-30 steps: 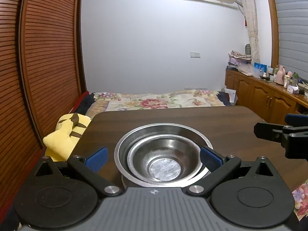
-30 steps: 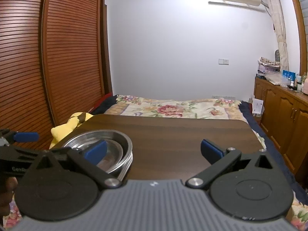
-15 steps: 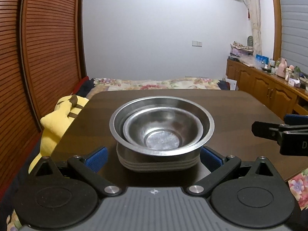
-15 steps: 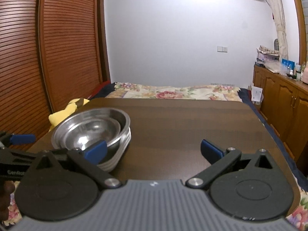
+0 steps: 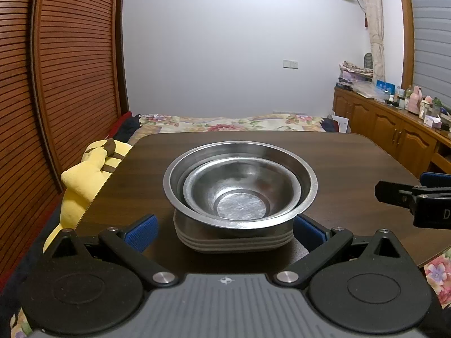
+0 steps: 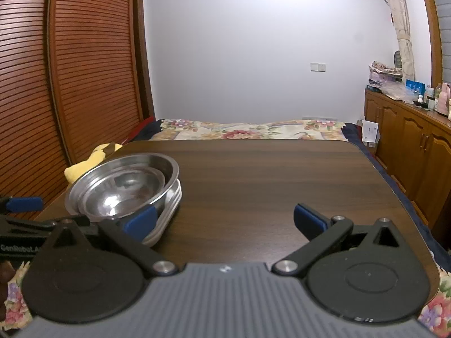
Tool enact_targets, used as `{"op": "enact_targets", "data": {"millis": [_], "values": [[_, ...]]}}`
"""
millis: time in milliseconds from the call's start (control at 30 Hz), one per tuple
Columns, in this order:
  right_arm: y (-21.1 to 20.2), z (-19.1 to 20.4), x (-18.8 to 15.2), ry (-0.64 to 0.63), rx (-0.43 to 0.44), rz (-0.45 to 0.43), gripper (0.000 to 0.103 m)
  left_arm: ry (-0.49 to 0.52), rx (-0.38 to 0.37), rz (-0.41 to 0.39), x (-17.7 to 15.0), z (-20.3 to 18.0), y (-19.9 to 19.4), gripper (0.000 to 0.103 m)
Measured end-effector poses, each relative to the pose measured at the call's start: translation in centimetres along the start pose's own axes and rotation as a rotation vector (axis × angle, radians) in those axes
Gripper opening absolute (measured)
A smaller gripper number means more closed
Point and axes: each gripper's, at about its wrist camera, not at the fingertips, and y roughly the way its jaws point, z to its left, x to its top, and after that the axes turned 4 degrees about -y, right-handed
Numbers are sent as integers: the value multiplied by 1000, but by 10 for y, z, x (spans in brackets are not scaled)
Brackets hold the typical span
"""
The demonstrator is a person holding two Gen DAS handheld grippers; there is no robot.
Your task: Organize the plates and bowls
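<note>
Bowls (image 5: 239, 186), two nested, sit on stacked plates (image 5: 234, 240); both left tongs (image 5: 225, 232) and right tongs (image 6: 225, 219) gape, empty.

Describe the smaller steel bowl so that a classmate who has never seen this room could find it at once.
Start at the dark wooden table. Near its left edge a stack of pale plates carries two nested steel bowls. The smaller steel bowl is the inner one, sitting inside the wider bowl.

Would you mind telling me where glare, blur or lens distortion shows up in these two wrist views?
Left wrist view: soft glare on the inner bowl floor; louvred doors bow with fisheye; the left gripper body near the lens is slightly soft. Right wrist view: bright highlights inside the nested bowls; the table edges curve.
</note>
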Motion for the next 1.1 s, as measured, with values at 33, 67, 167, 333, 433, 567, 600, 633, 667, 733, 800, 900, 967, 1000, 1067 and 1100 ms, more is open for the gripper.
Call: {"op": "enact_targets", "data": {"millis": [33,67,167,333,433,567,600,633,667,733,800,900,967,1000,1067,1100], "values": [[0,0,0,1,1,0,103,0,1,0,0,0,0,103],[0,0,0,1,1,0,103,0,0,-1,0,0,0,103],[1,-1,-1,3,1,1,103,-1,2,-2,0,0,0,103],[1,-3,-2,5,0,0,103,-1,2,-2,0,1,0,103],[1,-4,-2,5,0,0,103,-1,3,-2,0,1,0,103],[2,-5,-2,11,2,4,103,0,4,-7,1,3,-1,103],[2,-5,-1,11,1,4,103,0,5,-8,1,4,-1,103],[1,-5,-1,11,-1,2,103,0,5,-9,2,4,0,103],[1,-5,-1,11,-1,1,103,0,5,-9,2,4,-1,103],[1,-5,-1,10,-2,-1,103,0,6,-11,2,4,-1,103],[1,-6,-1,11,-3,-1,103,1,6,-13,3,4,-1,103],[0,-6,-1,12,-5,-3,103,0,6,-18,4,5,-2,103],[0,-6,-1,14,-7,-6,103,0,8,-21,5,4,-2,103],[0,-6,-1,14,-7,-7,103,0,8,-23,5,4,-2,103],[-1,-6,-1,13,-11,-11,103,1,9,-25,5,4,-2,103],[-1,-6,-1,12,-12,-14,103,1,9,-26,6,4,-2,103]]}}
